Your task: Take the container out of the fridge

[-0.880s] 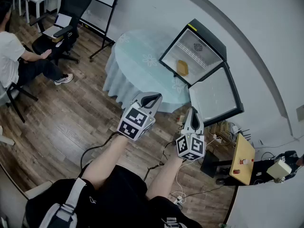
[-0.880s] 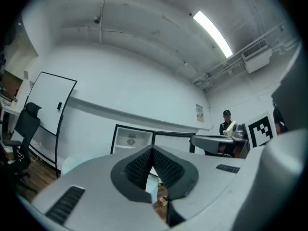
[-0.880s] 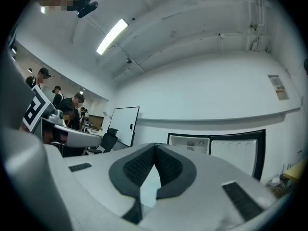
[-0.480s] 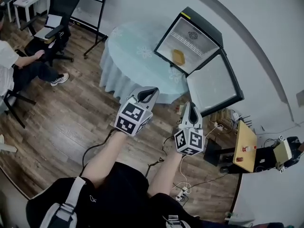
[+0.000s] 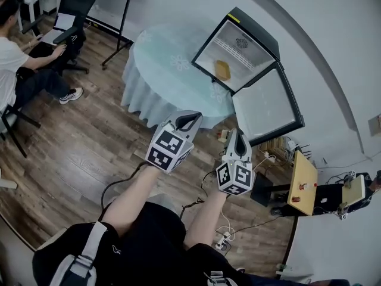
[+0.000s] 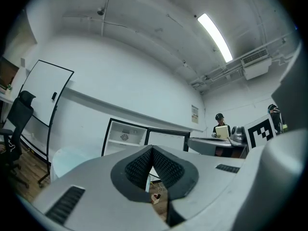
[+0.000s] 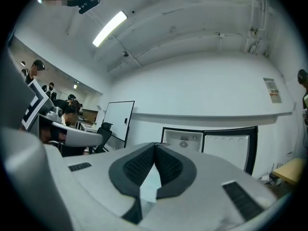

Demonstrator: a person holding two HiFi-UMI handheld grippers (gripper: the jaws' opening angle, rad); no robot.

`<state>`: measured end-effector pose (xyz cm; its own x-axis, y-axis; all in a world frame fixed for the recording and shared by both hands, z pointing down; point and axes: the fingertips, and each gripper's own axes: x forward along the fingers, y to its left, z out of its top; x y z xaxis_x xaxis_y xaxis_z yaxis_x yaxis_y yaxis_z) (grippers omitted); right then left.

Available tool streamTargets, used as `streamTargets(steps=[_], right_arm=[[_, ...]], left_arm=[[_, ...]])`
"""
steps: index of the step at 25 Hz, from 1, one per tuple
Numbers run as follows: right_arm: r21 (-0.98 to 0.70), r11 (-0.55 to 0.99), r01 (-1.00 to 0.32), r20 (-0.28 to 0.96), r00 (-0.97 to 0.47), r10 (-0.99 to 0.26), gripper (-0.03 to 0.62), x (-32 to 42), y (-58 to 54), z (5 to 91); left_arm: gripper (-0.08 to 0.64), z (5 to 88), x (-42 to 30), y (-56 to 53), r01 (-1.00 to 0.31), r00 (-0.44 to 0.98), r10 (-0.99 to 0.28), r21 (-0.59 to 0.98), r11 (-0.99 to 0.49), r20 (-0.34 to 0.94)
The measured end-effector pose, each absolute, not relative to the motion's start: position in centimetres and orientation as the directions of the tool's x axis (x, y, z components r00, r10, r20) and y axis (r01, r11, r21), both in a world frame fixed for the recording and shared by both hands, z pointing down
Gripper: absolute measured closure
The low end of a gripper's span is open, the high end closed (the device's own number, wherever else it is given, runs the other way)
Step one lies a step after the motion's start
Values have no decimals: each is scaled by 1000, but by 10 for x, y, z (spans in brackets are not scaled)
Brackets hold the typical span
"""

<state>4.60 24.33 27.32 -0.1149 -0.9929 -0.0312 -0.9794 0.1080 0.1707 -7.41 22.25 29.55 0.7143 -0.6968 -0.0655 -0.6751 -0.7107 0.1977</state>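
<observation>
A small fridge stands on the floor beside the round table, its door swung wide open. An orange-yellow container lies on a shelf inside it. Both grippers hang in the air well short of the fridge, over the wooden floor. The left gripper is shut and holds nothing, and so is the right gripper. In the left gripper view the closed tips aim toward the fridge. The right gripper view shows its pads pressed together below the fridge and door. Neither gripper view shows the container.
A round table with a pale blue cloth stands left of the fridge. A person sits at far left by an office chair. A small wooden table is at right; cables lie on the floor.
The fridge and table have slid slightly up and left in the head view. Both grippers keep about the same place and stay shut. The seated person has leaned toward the laptop.
</observation>
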Motion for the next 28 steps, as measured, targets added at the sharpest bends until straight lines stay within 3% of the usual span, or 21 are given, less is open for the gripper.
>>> streamTargets(steps=[7, 16, 25, 28], right_arm=[[133, 115, -984, 57, -109, -992, 588, 73, 214, 314], [38, 212, -977, 103, -207, -973, 588, 88, 132, 361], [-1, 136, -991, 106, -135, -985, 588, 226, 65, 352], [3, 139, -990, 111, -137, -984, 588, 260, 44, 347]], left_arm=[[560, 347, -66, 189, -707, 684, -729, 276, -651, 33], [559, 391, -53, 118, -785, 604, -782, 282, -552, 151], [560, 376, 81, 43, -725, 684, -714, 256, -640, 150], [560, 372, 96, 13, -747, 655, -742, 270, -607, 142]])
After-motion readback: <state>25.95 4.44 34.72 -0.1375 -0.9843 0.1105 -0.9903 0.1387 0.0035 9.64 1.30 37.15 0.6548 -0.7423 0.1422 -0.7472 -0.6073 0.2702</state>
